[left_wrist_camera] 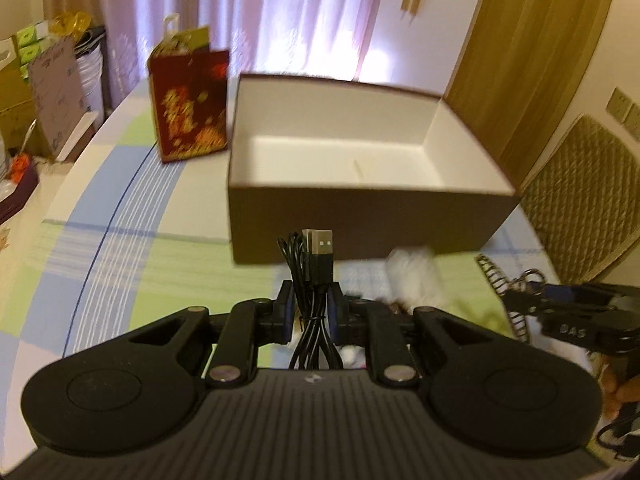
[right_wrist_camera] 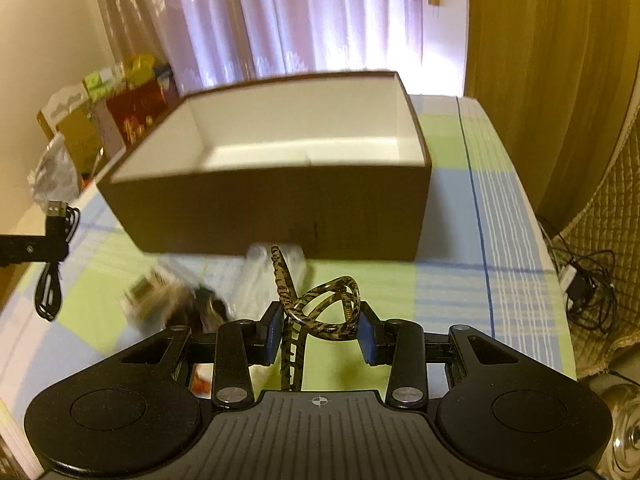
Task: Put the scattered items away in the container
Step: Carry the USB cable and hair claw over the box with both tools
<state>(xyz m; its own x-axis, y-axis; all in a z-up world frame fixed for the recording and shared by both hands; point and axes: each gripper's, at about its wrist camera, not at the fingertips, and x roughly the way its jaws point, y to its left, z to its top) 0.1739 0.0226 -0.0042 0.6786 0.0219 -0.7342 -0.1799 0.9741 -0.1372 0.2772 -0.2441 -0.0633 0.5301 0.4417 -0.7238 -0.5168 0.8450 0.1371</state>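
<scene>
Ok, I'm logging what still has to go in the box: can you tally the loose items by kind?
Black USB cable: 1
Patterned hair hoop: 1
White fluffy item: 1
Blurred brown-and-white item: 1
Total: 4

1. The container (left_wrist_camera: 372, 216) is an open rectangular cardboard box, brown outside and white inside, standing upright on the checked cloth; its inside looks bare, apart from a faint mark on the floor
2. The USB cable (left_wrist_camera: 316, 280) is black and bundled into a coil, held upright above the cloth in front of the box, its silver plug at the top; its loops hang down below
3. The hair clip (right_wrist_camera: 320, 304) is a tortoiseshell-patterned piece with looping arms and a toothed strip, lifted above the cloth just in front of the box
4. A white soft item (right_wrist_camera: 256, 276) lies on the cloth against the box's near wall, too blurred to identify
</scene>
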